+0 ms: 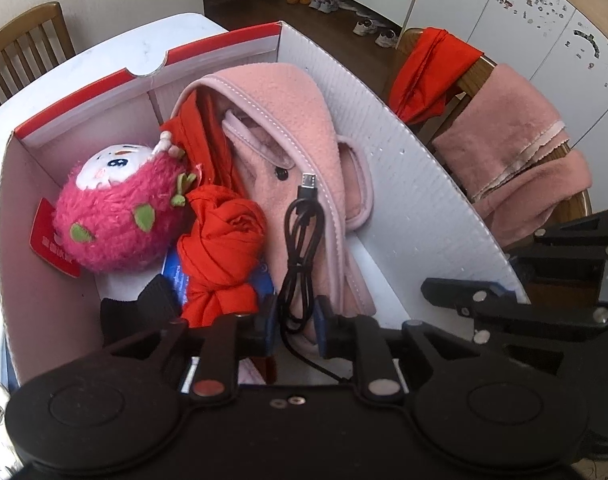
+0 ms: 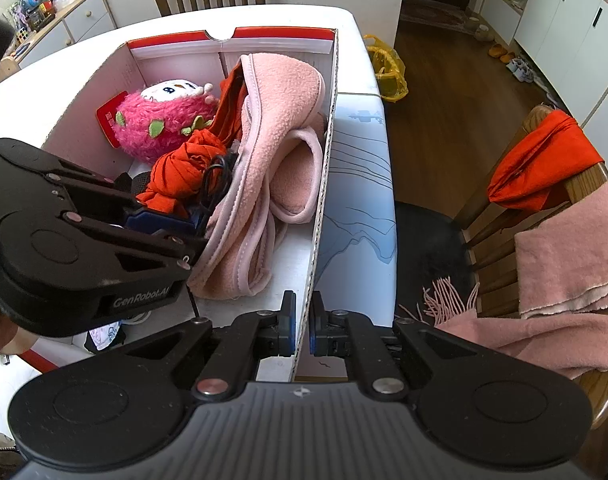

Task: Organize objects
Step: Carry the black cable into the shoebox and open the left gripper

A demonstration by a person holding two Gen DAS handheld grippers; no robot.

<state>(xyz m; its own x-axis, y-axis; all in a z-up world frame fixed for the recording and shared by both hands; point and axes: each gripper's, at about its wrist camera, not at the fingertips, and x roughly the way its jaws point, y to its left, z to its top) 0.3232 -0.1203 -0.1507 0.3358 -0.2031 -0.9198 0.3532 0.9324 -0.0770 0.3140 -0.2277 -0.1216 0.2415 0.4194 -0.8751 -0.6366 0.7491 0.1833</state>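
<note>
The left gripper [image 1: 296,322] hangs inside the box [image 2: 323,184] on the desk [image 2: 359,152], jaws apart around the black cable [image 1: 302,240] lying on the pink fleece [image 1: 288,120]. The right gripper [image 2: 302,328] clamps the box wall, steadying it. Seemingly the cable is being placed; next, the left should lift clear.
</note>
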